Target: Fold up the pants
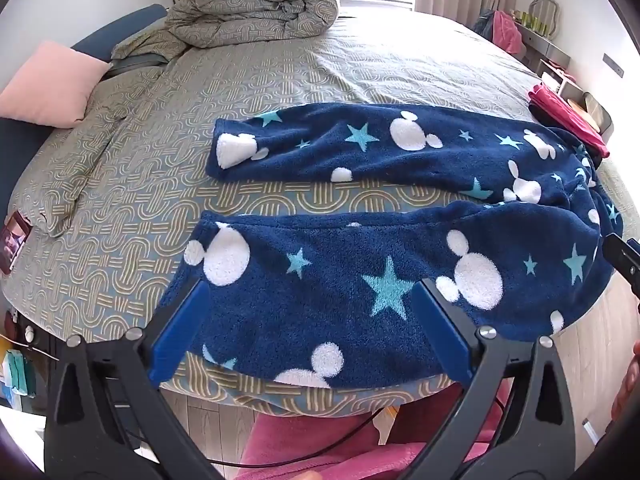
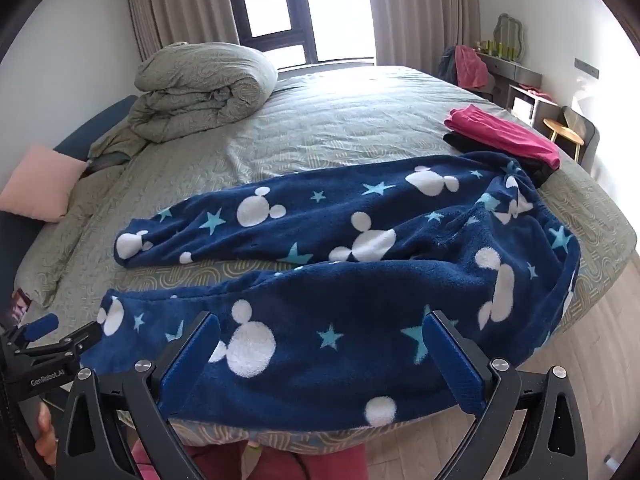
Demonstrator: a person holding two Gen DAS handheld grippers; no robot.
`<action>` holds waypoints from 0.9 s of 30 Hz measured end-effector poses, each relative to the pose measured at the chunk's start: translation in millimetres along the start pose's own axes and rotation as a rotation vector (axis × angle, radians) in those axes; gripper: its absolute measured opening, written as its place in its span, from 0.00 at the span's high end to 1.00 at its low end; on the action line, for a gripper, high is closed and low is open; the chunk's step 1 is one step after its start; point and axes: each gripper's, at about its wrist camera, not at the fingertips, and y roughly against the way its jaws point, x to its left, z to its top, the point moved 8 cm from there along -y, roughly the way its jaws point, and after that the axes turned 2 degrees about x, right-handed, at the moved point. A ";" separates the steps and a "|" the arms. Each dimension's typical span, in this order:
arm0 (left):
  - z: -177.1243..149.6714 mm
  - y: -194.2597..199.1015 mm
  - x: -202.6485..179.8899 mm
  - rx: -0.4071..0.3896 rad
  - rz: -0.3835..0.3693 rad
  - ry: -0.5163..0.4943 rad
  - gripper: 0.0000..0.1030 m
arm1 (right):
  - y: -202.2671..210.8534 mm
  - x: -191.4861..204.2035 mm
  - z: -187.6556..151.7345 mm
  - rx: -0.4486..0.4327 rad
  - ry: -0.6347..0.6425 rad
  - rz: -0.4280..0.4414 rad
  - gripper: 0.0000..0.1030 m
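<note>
Navy fleece pants (image 1: 360, 264) with white mouse heads and light blue stars lie spread on the bed, both legs running left, the waist bunched at the right; they also show in the right wrist view (image 2: 360, 280). The near leg hangs at the bed's front edge. My left gripper (image 1: 308, 300) is open, its blue pads either side of the near leg close to the cuff. My right gripper (image 2: 320, 332) is open over the near leg, further toward the waist. The right gripper's tip (image 1: 624, 258) shows in the left wrist view; the left gripper (image 2: 52, 340) shows in the right wrist view.
The bed (image 2: 340, 120) has a green patterned cover. A rolled duvet (image 2: 200, 88) lies at the far left, a pink pillow (image 2: 40, 184) at the left. Folded pink and black clothes (image 2: 504, 136) sit at the right edge. Wooden floor (image 2: 592, 340) lies below.
</note>
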 end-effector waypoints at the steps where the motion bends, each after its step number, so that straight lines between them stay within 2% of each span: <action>1: -1.1 0.0 1.1 0.002 0.000 0.002 0.03 | -0.2 0.6 0.4 0.000 0.005 0.001 0.00; 18: 0.4 -3.7 -2.4 0.012 0.004 -0.017 0.03 | -10.3 5.7 -1.8 0.026 0.027 0.001 0.00; 27: -1.6 -4.0 -6.5 0.018 -0.051 -0.006 0.03 | -10.9 6.2 0.0 0.023 0.039 -0.011 0.00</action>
